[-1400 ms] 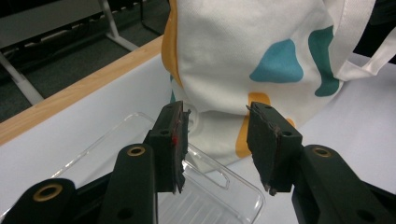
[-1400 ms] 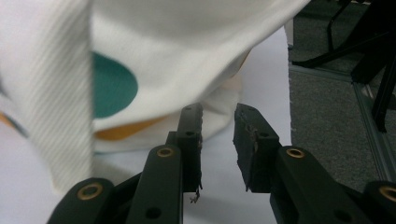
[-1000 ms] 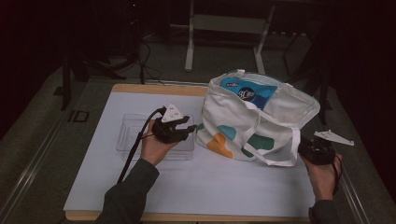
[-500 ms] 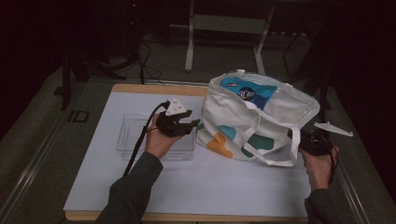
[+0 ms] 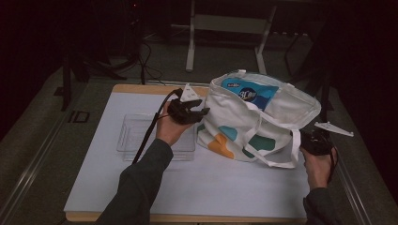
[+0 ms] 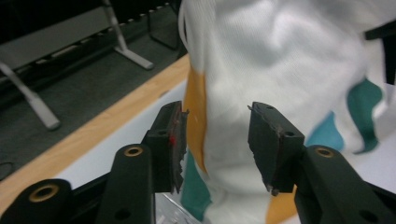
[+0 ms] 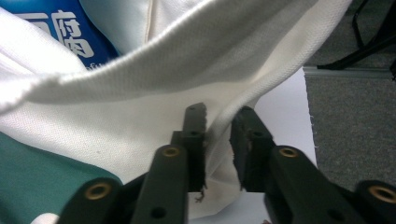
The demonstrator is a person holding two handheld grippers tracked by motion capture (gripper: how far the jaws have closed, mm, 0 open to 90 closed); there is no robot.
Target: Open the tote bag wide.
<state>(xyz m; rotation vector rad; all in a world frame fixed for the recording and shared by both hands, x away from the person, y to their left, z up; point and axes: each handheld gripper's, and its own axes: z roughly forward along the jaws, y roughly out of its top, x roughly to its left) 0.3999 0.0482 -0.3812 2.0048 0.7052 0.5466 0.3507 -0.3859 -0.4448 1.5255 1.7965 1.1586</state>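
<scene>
Inside white tote bag (image 5: 263, 124), blue packet (image 5: 248, 95); nearby clear tray (image 5: 136, 136).

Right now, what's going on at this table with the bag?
A person works on a white tote bag with a gripper in each hand. The right gripper has just been closing its jaws, with a fold of the bag's cloth between them. The left gripper hangs open by the bag's other side, above a clear plastic tray. A blue packet shows inside the bag.
</scene>
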